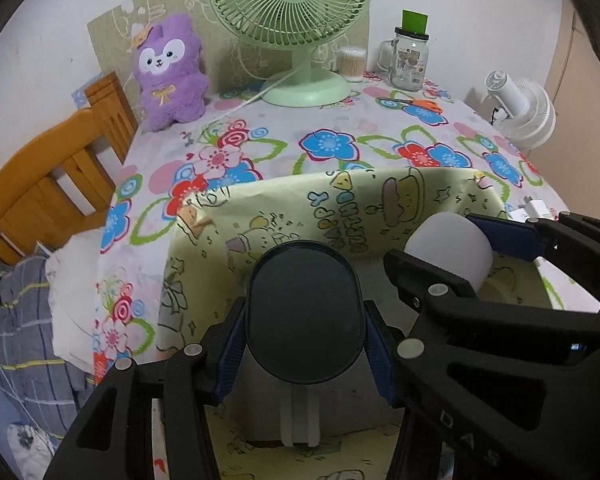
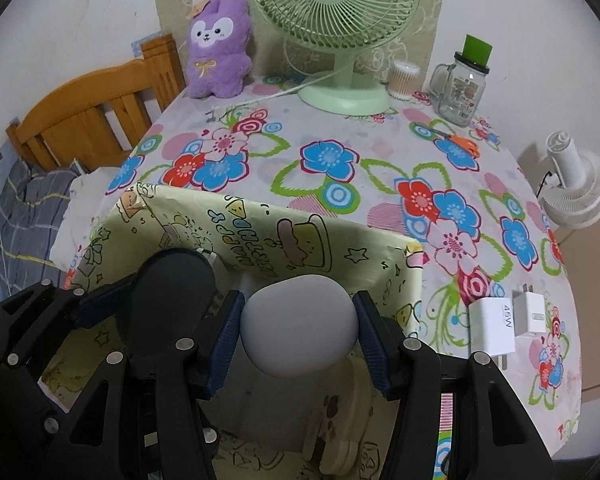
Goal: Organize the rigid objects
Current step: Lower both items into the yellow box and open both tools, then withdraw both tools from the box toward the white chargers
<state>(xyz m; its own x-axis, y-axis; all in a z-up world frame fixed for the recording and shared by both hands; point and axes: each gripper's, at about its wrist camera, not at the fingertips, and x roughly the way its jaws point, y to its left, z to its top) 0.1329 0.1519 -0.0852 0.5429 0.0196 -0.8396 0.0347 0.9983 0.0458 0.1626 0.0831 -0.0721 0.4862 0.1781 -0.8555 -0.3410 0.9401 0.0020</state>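
Above the yellow box [image 1: 340, 208], the left gripper [image 1: 305, 344] is clamped on a dark oval case [image 1: 304, 316]. Just beside it, also over the box, the right gripper [image 2: 299, 330] is clamped on a white rounded case [image 2: 299, 322].

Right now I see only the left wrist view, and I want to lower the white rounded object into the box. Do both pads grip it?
Observer: Yes. Both blue pads of the right gripper press the white rounded object.
Operator: What's under it?
Observer: A cream item with a brown print lies in the box just below.
Operator: Anything outside, on the right?
Observer: A white charger marked 45W lies beside the box.
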